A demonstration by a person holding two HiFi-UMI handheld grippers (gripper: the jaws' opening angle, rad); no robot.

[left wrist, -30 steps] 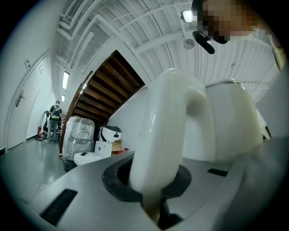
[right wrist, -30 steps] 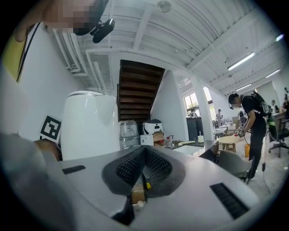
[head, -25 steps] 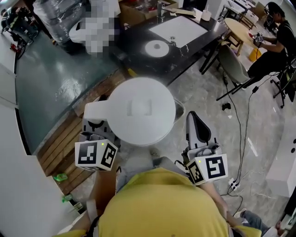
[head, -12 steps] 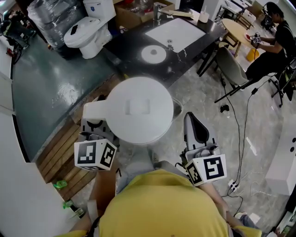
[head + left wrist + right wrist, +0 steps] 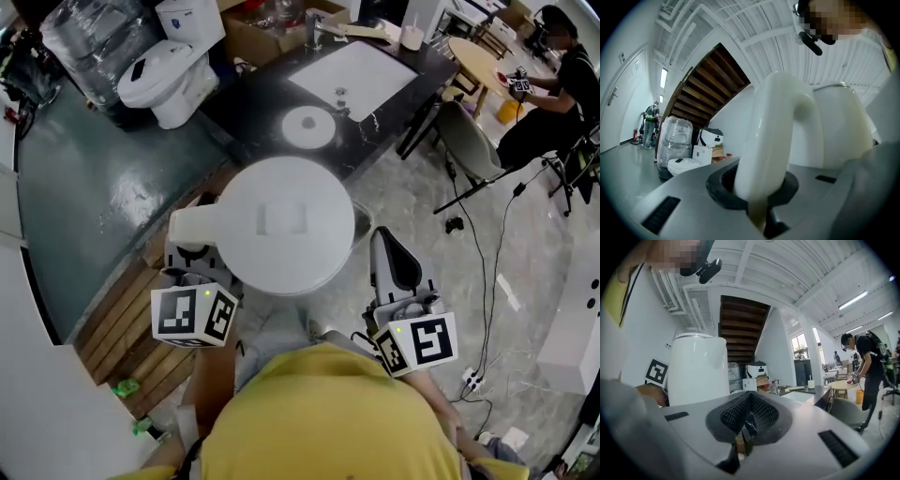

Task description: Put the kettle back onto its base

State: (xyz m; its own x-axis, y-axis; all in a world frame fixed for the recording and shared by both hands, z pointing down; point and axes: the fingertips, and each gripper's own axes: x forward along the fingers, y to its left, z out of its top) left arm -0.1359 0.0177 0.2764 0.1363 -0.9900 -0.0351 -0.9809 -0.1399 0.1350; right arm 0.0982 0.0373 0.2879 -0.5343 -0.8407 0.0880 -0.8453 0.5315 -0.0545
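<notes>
A white kettle hangs in the air in front of me, seen from above in the head view. My left gripper is shut on its handle, which fills the left gripper view between the pads. The right gripper rides beside the kettle's right side, apart from it, jaws together and holding nothing. The kettle body stands to the left in the right gripper view. The round white base lies on the black counter ahead of the kettle.
A white sink is set in the counter beyond the base. A toilet stands at the upper left, a chair and a seated person at the upper right. Wooden slats and cables lie on the floor.
Both grippers and the kettle have moved toward the counter; the base and sink now sit lower in the head view. The grip on the handle is unchanged.
</notes>
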